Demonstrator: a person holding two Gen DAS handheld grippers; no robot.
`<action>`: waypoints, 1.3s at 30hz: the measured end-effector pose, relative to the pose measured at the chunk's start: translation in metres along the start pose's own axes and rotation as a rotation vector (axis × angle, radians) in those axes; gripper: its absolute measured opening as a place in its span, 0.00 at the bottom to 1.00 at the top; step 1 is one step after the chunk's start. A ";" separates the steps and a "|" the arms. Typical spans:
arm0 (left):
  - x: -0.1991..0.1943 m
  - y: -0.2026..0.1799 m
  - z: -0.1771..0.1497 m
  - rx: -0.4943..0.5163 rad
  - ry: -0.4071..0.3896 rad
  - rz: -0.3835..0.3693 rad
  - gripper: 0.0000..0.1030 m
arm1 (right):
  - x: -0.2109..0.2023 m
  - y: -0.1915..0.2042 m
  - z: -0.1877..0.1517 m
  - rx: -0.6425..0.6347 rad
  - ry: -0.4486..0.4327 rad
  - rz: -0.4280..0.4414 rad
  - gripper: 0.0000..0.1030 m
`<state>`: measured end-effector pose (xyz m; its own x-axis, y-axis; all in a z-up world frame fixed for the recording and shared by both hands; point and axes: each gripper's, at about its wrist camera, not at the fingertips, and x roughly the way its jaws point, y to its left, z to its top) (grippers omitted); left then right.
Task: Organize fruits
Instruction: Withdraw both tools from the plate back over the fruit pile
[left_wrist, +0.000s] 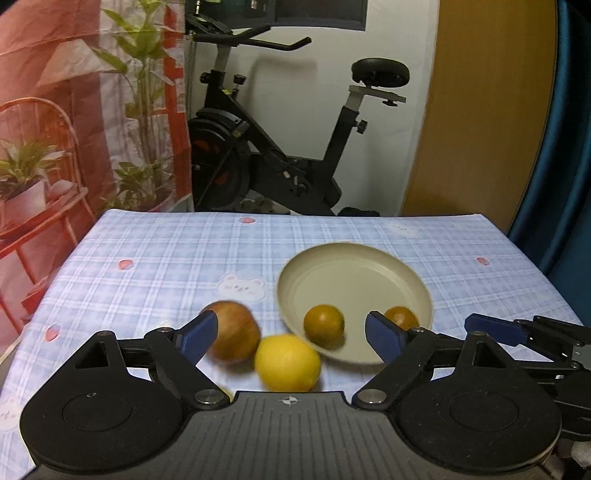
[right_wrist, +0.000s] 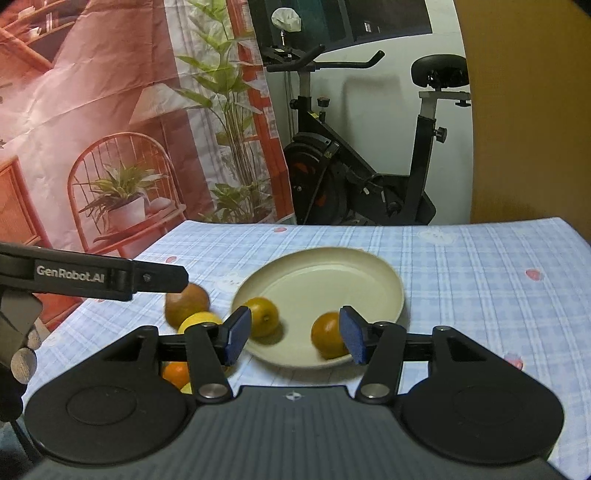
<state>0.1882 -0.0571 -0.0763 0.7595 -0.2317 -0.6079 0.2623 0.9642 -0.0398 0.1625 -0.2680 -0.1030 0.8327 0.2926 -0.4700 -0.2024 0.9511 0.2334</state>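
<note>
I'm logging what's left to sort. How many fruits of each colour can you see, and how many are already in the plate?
Dark orange, in the plate: 2
Reddish-brown, on the cloth: 1
Yellow, on the cloth: 1
Bright orange, on the cloth, partly hidden by the right gripper: 1
Total: 5 fruits, 2 in the plate.

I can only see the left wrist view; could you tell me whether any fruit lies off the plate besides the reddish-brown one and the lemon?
Observer: Yes, a bright orange fruit lies on the cloth, off the plate, partly hidden by the right tool's left linkage.
Operator: Thank you. Is the right tool open?
Observer: Yes, the right tool is open and holds nothing; its fingers frame the plate's near side.
Operator: And the fruit half hidden behind my right finger?
Observer: That dark orange sits inside the plate, near its front rim.
</note>
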 end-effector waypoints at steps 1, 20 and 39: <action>-0.004 0.001 -0.003 0.003 -0.003 0.007 0.86 | -0.002 0.001 -0.003 0.008 0.002 0.005 0.54; -0.043 0.006 -0.048 0.033 -0.077 0.030 0.86 | -0.026 0.031 -0.036 -0.014 0.017 0.027 0.59; -0.041 0.021 -0.071 -0.038 -0.084 -0.035 0.86 | -0.020 0.036 -0.047 -0.031 0.056 0.053 0.69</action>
<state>0.1202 -0.0181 -0.1081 0.7978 -0.2741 -0.5370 0.2684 0.9590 -0.0907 0.1142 -0.2348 -0.1248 0.7902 0.3473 -0.5049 -0.2624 0.9363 0.2333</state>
